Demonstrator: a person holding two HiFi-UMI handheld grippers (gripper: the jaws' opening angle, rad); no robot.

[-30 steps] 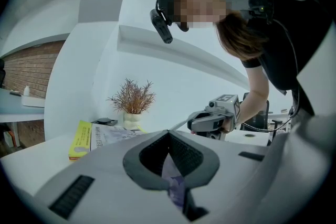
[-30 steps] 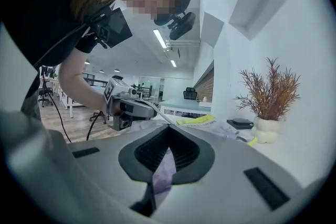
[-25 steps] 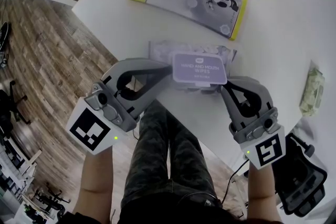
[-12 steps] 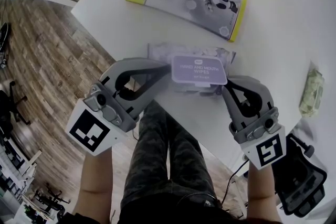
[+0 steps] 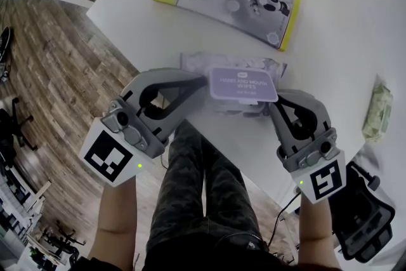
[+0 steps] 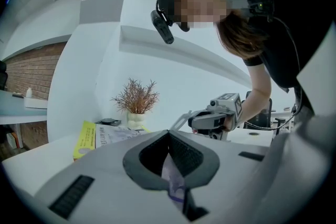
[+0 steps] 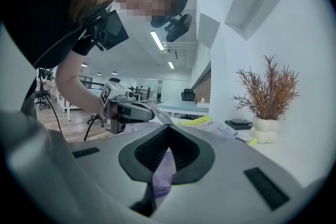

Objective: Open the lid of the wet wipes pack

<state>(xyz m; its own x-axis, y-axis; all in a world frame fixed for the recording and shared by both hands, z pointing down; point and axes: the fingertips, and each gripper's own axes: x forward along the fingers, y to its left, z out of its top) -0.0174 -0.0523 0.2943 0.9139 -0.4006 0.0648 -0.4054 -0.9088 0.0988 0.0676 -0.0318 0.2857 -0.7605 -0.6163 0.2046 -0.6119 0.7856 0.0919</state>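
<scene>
The crinkly pale plastic wet wipes pack (image 5: pixel 190 62) lies at the white tabletop's (image 5: pixel 330 41) near edge, with the left hand-held gripper (image 5: pixel 204 82) and right hand-held gripper (image 5: pixel 274 100) each pinching an end of its purple rectangular lid (image 5: pixel 243 85), which looks gripped but not yet swung open.
</scene>
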